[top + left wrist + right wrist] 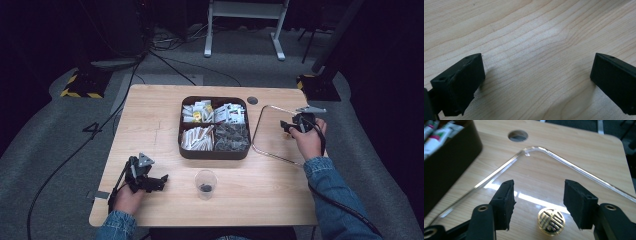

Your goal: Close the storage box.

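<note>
Right hand-held gripper [537,205] released, jaws apart over the gold coin [551,221], which lies flat on the clear tray [564,162] right of the compartment box [214,150]. Left hand-held gripper [536,82] released, resting low on bare tabletop [529,37].

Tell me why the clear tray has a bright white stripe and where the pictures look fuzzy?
Right gripper view: a lamp glares off the clear tray just behind the gold coin; the dark box at left is blurred. Left gripper view: the wood table has a pale sheen, with soft shadows beside the jaws. High view: dark floor around a lit table.
</note>
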`<move>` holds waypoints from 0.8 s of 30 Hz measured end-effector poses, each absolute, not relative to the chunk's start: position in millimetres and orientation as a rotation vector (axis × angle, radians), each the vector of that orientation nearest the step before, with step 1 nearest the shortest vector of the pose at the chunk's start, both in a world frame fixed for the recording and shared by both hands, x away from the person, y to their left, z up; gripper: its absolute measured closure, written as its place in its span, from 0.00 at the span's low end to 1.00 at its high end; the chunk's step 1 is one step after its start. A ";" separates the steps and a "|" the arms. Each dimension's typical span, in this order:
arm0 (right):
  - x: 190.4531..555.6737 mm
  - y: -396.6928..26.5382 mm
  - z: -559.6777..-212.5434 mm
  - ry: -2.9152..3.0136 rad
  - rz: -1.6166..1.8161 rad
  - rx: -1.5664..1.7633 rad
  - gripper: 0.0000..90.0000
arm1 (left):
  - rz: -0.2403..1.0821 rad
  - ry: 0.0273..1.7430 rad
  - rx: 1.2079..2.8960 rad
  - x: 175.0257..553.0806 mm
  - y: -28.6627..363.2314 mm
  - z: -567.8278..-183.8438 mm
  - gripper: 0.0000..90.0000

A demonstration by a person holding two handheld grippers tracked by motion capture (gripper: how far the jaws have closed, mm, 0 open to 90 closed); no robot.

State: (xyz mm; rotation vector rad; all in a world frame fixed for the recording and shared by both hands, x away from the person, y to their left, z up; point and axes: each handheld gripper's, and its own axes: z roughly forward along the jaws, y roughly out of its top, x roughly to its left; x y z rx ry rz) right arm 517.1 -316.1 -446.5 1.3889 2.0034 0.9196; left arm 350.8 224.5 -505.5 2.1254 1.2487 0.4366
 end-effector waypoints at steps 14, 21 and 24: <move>519.2 -328.5 -474.4 1.996 0.842 1.500 0.41 | 0.434 1.244 2.128 351.2 224.8 -505.3 0.00; 517.7 -331.0 -481.0 2.004 0.839 1.520 0.42 | 0.436 1.243 2.127 351.3 224.7 -505.5 0.00; 517.0 -330.9 -484.3 2.015 0.837 1.526 0.44 | 0.438 1.244 2.124 351.3 224.6 -505.6 0.00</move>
